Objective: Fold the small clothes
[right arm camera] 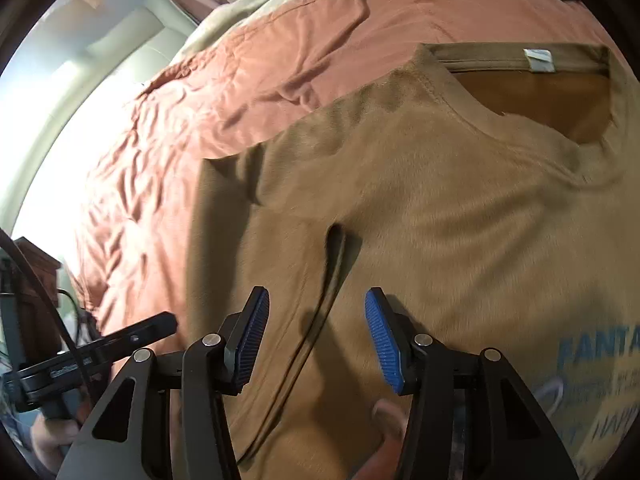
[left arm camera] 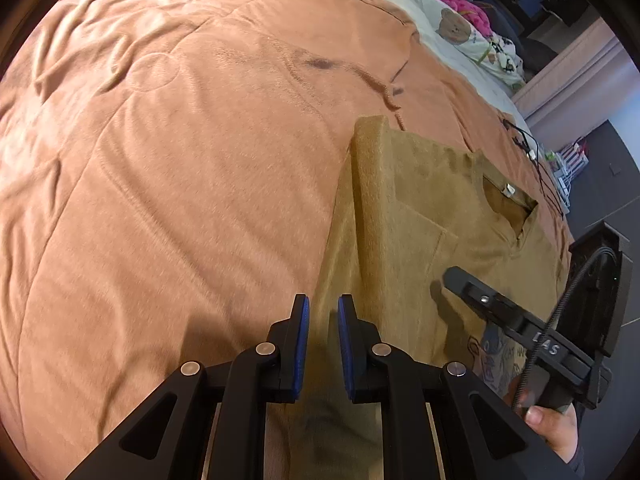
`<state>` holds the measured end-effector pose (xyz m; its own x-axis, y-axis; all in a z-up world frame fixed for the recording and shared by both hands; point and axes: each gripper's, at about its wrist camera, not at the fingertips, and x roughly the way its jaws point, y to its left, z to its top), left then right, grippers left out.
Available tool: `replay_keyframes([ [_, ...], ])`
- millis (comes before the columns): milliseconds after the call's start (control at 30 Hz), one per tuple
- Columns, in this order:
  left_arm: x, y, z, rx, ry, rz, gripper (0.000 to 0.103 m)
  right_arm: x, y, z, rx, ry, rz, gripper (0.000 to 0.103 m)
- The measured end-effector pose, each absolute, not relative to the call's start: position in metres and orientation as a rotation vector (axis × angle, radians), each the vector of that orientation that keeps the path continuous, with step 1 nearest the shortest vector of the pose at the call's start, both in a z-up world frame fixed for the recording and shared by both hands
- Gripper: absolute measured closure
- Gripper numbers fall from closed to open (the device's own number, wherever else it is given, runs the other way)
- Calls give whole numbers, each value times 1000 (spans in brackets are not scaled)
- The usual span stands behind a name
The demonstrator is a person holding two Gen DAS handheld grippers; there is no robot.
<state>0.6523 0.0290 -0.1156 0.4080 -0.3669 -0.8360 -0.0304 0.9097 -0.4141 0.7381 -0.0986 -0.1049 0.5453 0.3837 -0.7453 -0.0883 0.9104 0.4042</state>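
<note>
A small tan T-shirt (left arm camera: 424, 208) with a blue print lies on the salmon bedspread (left arm camera: 180, 160). Its left sleeve is folded in over the body. My left gripper (left arm camera: 323, 344) hovers over the shirt's folded left edge with the jaws a narrow gap apart, holding nothing. My right gripper (right arm camera: 316, 336) is open just above the folded sleeve's hem (right arm camera: 332, 272); it also shows at the right of the left wrist view (left arm camera: 452, 276). The shirt (right arm camera: 440, 220) fills the right wrist view, with its collar and white label (right arm camera: 538, 59) at the top.
A pile of clothes, pink and white with a bear print (left arm camera: 476, 28), lies at the bed's far edge. Black cables (left arm camera: 532, 152) run along the bed's right side. A dark floor (left arm camera: 612, 184) lies beyond. A window (right arm camera: 60, 80) glares bright at the left.
</note>
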Motion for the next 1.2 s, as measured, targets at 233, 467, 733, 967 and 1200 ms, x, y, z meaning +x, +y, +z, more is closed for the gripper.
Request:
replay_keyframes([
  [233,666,25,-123,-434,1138,-224,88,758,-93,-111,289,958,324,99],
  [467,676,10,-118,-419,1121,-229,88,733,-119,-95,321,889,352,103],
  [733,688,-5,-113,-412,1099,-210,88,701,-134,-83,320,868,294,103],
  [967,698,-21,-113,-383,1089,-220,88,680,-146,-76,343,862,259,103],
  [1200,716,-34,-125,-361,1112,-221,88,674,-151,-78,348,871,283,103],
])
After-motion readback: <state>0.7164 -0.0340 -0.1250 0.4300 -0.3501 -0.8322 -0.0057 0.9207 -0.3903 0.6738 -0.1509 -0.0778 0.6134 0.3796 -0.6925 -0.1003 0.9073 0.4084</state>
